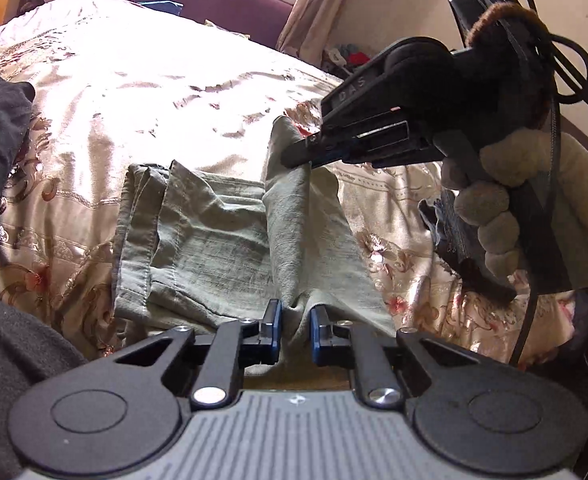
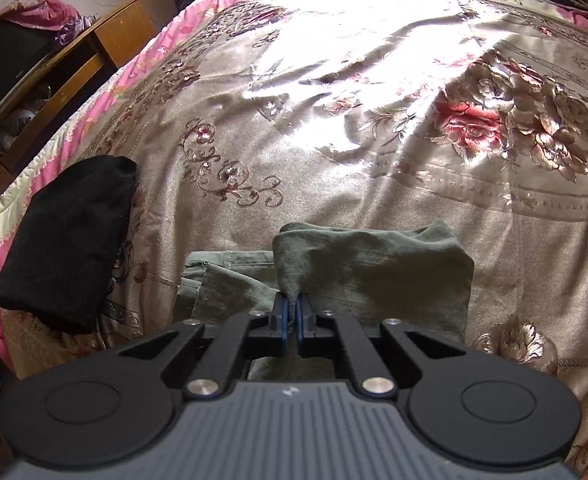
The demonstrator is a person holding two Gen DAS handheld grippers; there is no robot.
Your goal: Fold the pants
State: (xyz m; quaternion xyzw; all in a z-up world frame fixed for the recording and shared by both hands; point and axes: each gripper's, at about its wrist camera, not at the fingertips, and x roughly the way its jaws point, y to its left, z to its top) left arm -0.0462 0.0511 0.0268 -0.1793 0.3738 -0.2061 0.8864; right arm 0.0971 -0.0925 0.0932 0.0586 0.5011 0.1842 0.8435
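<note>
Left wrist view shows the left tool (image 1: pixel 295 322) with its blue-padded jaws drawn in on a bunched ridge of the pants (image 1: pixel 222 248), a single olive-green pair lying partly folded on the bed (image 1: pixel 134 92) near the edge closest to the person. The right tool (image 1: pixel 300 156) reaches in from the right, held by a hand in a pale knitted glove (image 1: pixel 490 216), and its jaws are pinched tight on a raised corner of the same pants, lifting the cloth into a peak. Raised letters on that tool's side read "DAS". Black cables (image 1: pixel 534 32) loop above it.

Right wrist view shows the right tool's jaws nearly together, a thin pinch of green cloth caught between the two blue pads (image 2: pixel 282 316). One black folded garment (image 2: pixel 66 240) lies near the bed's left edge, apart from the pants. The bedspread is shiny beige with red and bronze flowers and a pink border. Beyond the left edge stands one wooden cabinet (image 2: pixel 106 44) with a dark screen on it; its small label is too blurred to read.
</note>
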